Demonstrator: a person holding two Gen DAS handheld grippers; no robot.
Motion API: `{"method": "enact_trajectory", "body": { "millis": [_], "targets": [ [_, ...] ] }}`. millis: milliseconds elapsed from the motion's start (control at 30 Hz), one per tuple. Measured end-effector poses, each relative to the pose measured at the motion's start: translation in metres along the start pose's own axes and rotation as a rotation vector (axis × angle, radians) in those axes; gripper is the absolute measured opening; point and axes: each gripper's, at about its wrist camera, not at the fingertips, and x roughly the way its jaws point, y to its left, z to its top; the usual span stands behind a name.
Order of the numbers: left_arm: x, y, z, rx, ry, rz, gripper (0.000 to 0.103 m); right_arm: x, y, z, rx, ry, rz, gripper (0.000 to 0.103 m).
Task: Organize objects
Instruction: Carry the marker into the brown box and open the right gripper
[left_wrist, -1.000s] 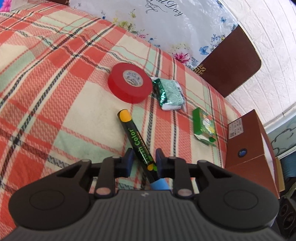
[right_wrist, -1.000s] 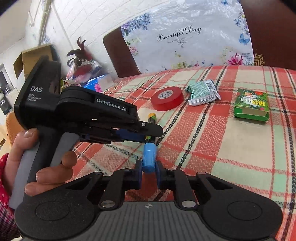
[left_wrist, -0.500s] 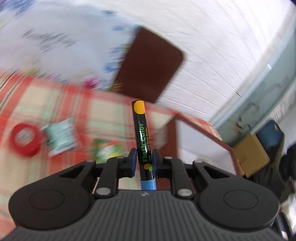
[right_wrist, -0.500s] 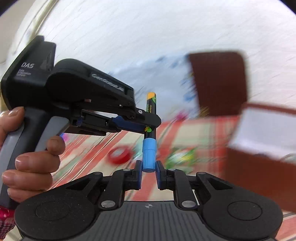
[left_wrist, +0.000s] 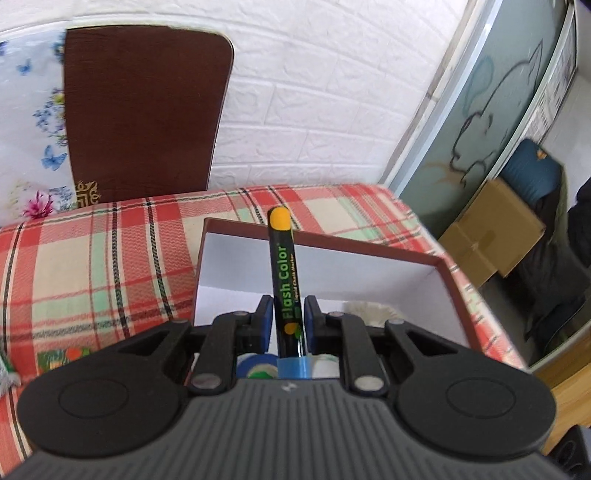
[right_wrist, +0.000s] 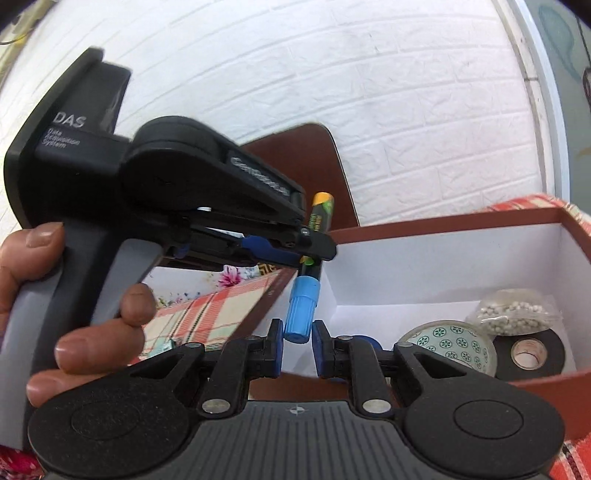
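My left gripper (left_wrist: 288, 314) is shut on a black Flash Color marker (left_wrist: 284, 273) with an orange end, held upright over the brown box (left_wrist: 369, 249) with a white inside. In the right wrist view the left gripper (right_wrist: 314, 245) holds the marker (right_wrist: 319, 214) by its body. My right gripper (right_wrist: 297, 334) is shut on the marker's blue cap (right_wrist: 301, 310). The box (right_wrist: 443, 221) holds a patterned tape roll (right_wrist: 452, 345), a black tape roll (right_wrist: 530, 354) and a bag of white beads (right_wrist: 513, 312).
The box stands on a red plaid cloth (left_wrist: 92, 266). A brown chair back (left_wrist: 144, 110) and a flowered plastic sheet (left_wrist: 29, 129) stand behind. A small green box (left_wrist: 62, 356) lies at the left. A cardboard box (left_wrist: 491, 229) sits on the floor at the right.
Both grippers have carried the marker from the cloth, up and to the right, to above the open box. Both stay shut on it.
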Motion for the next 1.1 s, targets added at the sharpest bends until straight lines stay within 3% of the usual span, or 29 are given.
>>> {"method": "enact_trajectory", "body": {
  "millis": [167, 333, 700, 1100],
  "targets": [
    [0.015, 0.001, 0.004, 0.038, 0.011, 0.105, 0.023, 0.033, -0.006, -0.003, 0.022, 0.038, -0.02, 0.037],
    [-0.003, 0.004, -0.009, 0.071, -0.016, 0.131, 0.031, 0.026, -0.01, -0.008, 0.03, -0.003, -0.035, 0.036],
    [-0.041, -0.004, -0.046, 0.098, -0.057, 0.162, 0.032, -0.012, -0.017, -0.021, 0.037, -0.089, -0.149, 0.037],
    [-0.067, -0.005, -0.08, 0.132, -0.078, 0.212, 0.037, -0.055, -0.001, -0.026, 0.028, -0.118, -0.193, 0.037]
  ]
}}
